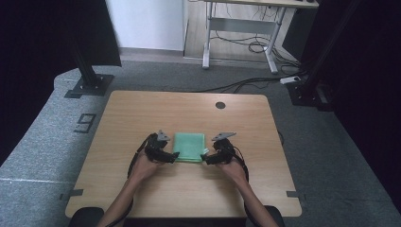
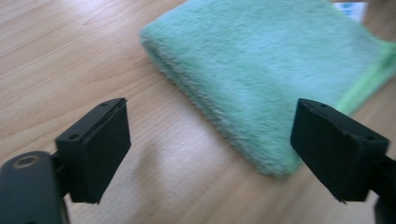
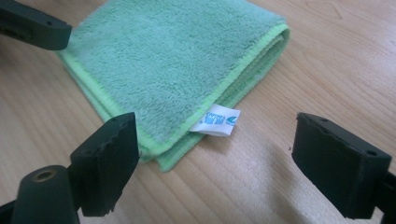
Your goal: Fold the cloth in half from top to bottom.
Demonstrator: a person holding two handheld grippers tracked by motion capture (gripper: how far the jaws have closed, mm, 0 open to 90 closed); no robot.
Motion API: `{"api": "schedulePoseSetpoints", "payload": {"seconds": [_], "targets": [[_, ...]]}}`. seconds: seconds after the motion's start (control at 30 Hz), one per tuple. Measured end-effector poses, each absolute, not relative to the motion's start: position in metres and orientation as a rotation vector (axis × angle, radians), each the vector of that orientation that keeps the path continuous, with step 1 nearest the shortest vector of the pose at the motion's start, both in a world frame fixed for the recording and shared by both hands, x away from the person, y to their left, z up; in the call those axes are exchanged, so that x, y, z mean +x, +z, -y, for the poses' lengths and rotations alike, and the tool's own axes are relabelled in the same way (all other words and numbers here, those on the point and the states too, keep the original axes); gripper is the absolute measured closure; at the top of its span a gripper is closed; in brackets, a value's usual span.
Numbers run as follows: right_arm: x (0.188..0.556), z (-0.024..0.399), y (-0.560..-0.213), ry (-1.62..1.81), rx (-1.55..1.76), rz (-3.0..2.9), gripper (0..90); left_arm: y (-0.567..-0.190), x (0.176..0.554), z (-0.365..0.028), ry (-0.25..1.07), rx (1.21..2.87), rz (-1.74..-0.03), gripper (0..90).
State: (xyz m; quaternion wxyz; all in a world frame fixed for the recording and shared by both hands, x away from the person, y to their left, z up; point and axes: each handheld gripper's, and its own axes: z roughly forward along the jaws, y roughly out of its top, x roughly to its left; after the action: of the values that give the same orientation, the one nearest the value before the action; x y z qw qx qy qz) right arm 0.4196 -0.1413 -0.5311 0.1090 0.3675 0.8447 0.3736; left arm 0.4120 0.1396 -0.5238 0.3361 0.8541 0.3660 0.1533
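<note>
A folded green towel [image 1: 190,146] lies flat on the wooden table [image 1: 142,113], near its middle. My left gripper [image 1: 174,157] sits at the towel's near left corner, my right gripper [image 1: 206,159] at its near right corner. In the left gripper view the jaws of the left gripper [image 2: 219,149] stand wide apart, with the towel [image 2: 261,70] corner just ahead of them and untouched. In the right gripper view the right gripper [image 3: 215,163] is open too; the towel [image 3: 177,65] and its white label [image 3: 217,120] lie in front, and a jaw of the left gripper [image 3: 32,25] shows at top left.
A dark round cable hole [image 1: 220,105] sits in the far part of the tabletop. Beyond the table are black stand bases [image 1: 90,85] on grey carpet and a desk frame [image 1: 236,28] with cables. Bare wood surrounds the towel.
</note>
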Motion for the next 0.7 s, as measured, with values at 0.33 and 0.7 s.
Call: {"api": "schedulePoseSetpoints", "payload": {"seconds": [0.33, 0.7], "targets": [[0.408, 0.151, -0.52, 1.1, 1.055, -2.476, 10.1, -0.514, 0.4, -0.144, 0.381, 2.269, -0.91, 4.3], [0.394, 0.163, -0.511, 1.09, 1.024, -2.456, 6.6, -0.505, 0.386, -0.157, 0.404, 2.268, -0.875, 0.0]]}}
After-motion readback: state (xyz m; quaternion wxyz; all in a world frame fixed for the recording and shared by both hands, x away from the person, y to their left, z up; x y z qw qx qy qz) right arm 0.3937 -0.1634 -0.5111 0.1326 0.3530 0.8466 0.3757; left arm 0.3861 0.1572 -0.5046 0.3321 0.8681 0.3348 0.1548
